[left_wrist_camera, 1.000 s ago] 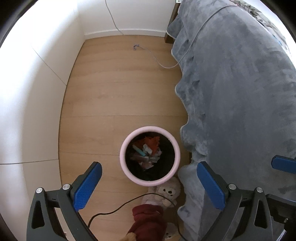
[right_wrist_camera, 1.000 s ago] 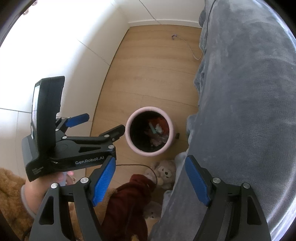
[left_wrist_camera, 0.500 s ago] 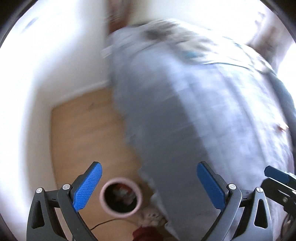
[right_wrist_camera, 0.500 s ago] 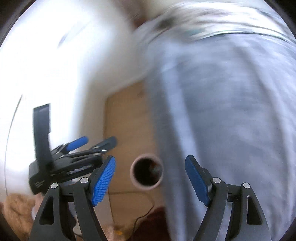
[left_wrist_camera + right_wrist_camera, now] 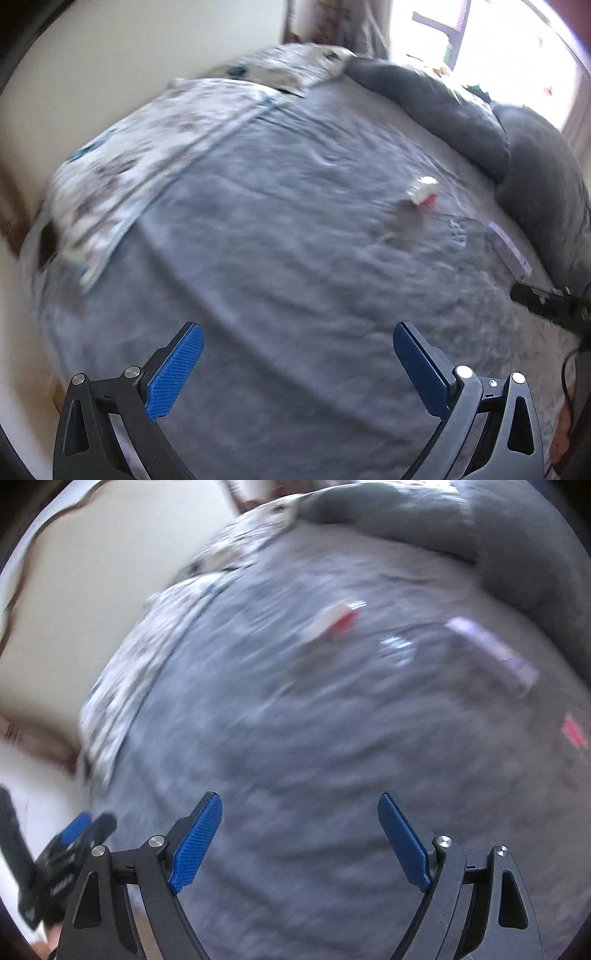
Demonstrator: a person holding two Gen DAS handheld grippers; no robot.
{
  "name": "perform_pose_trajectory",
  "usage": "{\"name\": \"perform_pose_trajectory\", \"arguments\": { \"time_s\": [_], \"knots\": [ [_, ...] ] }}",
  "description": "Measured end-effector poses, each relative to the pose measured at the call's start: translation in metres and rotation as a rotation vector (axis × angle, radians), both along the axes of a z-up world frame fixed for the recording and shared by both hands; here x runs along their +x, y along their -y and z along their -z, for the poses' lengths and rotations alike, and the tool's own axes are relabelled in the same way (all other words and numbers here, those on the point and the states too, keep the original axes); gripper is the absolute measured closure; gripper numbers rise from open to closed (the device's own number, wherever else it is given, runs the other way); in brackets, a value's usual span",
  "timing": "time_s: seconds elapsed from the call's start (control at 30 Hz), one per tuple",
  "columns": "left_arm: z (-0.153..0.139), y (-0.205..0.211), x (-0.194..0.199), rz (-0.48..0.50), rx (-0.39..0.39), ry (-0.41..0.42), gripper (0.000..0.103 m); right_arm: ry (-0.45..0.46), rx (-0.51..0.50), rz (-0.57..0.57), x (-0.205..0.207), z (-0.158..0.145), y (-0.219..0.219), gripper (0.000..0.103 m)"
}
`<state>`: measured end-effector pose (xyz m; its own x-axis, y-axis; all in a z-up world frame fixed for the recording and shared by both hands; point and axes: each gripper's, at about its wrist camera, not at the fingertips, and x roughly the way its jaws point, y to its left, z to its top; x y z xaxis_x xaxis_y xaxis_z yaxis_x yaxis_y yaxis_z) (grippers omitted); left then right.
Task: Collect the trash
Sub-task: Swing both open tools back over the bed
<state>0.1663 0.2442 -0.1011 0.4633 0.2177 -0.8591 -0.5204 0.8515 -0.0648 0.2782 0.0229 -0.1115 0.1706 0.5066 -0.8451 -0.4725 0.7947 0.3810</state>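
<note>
Left wrist view: grey blanketed bed (image 5: pixel 295 229), patterned pillows (image 5: pixel 147 147), bright window (image 5: pixel 498 48).

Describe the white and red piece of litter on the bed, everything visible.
The white and red litter looks like a small crumpled wrapper or carton, mostly white with a red patch at its lower right. It lies loose on the grey blanket, out in its open middle, touched by neither gripper. Motion blur hides any print.
</note>
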Motion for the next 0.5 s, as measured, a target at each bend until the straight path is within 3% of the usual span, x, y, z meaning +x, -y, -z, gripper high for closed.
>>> {"name": "perform_pose_trajectory", "arguments": {
  "time_s": [0.2, 0.37, 0.5],
  "knots": [
    [0.004, 0.009, 0.076, 0.068, -0.005, -0.026, 0.001, -0.079, -0.065, 0.091, 0.097, 0.032, -0.011, 0.017],
    [0.018, 0.003, 0.126, 0.117, 0.021, -0.075, 0.001, -0.097, -0.15, 0.065, 0.146, 0.064, -0.045, 0.017],
    [0.037, -0.014, 0.159, 0.099, 0.052, -0.124, 0.001, -0.128, -0.176, 0.082, 0.183, 0.092, -0.066, 0.017]
  ]
}}
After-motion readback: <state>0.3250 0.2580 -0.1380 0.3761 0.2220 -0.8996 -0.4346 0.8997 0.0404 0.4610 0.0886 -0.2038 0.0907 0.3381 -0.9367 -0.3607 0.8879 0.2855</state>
